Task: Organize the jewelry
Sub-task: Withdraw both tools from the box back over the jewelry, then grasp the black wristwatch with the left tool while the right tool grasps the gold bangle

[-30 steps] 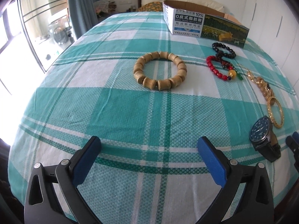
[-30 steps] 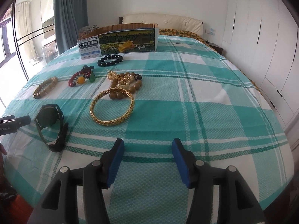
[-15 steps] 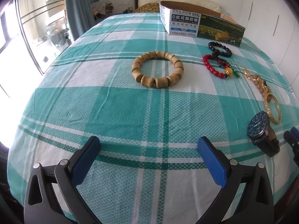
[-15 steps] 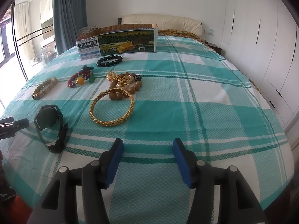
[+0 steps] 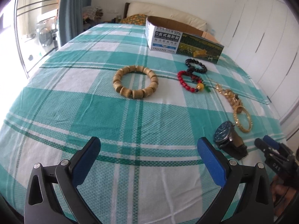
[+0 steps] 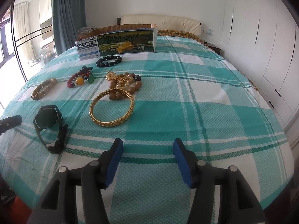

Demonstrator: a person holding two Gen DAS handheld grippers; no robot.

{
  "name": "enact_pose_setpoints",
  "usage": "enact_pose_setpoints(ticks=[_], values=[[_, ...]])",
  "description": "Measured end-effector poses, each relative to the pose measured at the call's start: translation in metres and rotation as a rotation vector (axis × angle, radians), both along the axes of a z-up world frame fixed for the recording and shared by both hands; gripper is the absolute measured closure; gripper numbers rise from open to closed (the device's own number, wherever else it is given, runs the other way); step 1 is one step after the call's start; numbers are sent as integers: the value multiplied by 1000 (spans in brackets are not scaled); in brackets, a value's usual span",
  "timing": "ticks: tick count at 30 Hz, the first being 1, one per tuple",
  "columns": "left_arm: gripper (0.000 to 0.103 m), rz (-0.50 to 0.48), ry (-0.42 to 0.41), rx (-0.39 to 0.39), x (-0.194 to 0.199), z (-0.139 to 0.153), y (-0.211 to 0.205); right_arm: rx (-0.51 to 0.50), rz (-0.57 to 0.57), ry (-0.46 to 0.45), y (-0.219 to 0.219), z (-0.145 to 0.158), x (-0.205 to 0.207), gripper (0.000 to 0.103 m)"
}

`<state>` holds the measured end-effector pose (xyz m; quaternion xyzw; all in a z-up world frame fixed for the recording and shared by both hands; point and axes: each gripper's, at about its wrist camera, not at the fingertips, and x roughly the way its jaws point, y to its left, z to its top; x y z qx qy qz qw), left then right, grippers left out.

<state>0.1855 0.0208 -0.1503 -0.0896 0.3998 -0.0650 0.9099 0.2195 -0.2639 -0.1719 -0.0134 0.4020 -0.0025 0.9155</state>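
Observation:
Jewelry lies on a teal plaid bedspread. In the left wrist view: a wooden bead bracelet (image 5: pixel 135 84), a red bead bracelet (image 5: pixel 188 81), a black bead bracelet (image 5: pixel 196 66), a gold bangle (image 5: pixel 243 121) and a black watch (image 5: pixel 229 140). My left gripper (image 5: pixel 148 158) is open and empty, near the bed's front edge. In the right wrist view: the gold bangle (image 6: pixel 111 110), watch (image 6: pixel 49 125), a heap of gold and brown beads (image 6: pixel 124 83). My right gripper (image 6: pixel 147 161) is open and empty, short of the bangle.
An open cardboard box (image 5: pixel 179 41) stands at the far side of the bed; it also shows in the right wrist view (image 6: pixel 116 42). White wardrobes (image 6: pixel 261 46) run along the right. A window and curtain (image 6: pixel 65 15) are on the left.
The left gripper has pulled back and risen slightly, so the jewelry sits farther off in its view. The right gripper has barely moved. Both stay open.

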Motion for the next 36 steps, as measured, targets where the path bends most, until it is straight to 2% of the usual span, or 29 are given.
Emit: enact_pose_setpoints(ticks=[3,6,8,11,14,19,21,22,24,25,26,27,28,29,30,36], values=[[1,-91,-44,-60,2,18,-15,-1,-2,1,0,0,1,46],[1,-181,-33,-70,11,26,-35,0,-3,3,0,0,3,45],[1,-227,-14,-54,19,24,-50,2,-2,9,0,1,4,45],[2,-265,11,12,28,16,-69,10,5,39,-2,3,6,45],[16,-286,51,48,33,6,-79,69,-6,51,-10,9,9,45],[28,-287,87,75,35,-4,-83,124,19,45,-12,22,30,45],[44,-291,95,81,35,-5,-84,143,53,60,-6,24,42,46],[48,-294,98,87,36,-6,-85,141,71,73,-2,23,49,46],[64,-302,96,94,35,-6,-87,109,90,87,6,19,61,47],[70,-305,96,99,34,-7,-88,92,91,94,9,16,66,52],[83,-309,95,106,33,-7,-89,82,92,106,11,12,71,57],[92,-312,94,112,33,-7,-90,77,96,120,13,8,75,68],[93,-309,90,124,32,-7,-90,64,97,135,14,5,77,80],[94,-307,86,127,31,-7,-90,34,93,118,16,6,76,83],[94,-305,87,122,32,-7,-89,25,93,122,17,6,76,96],[94,-259,73,87,31,4,-74,94,76,95,7,26,56,96]])
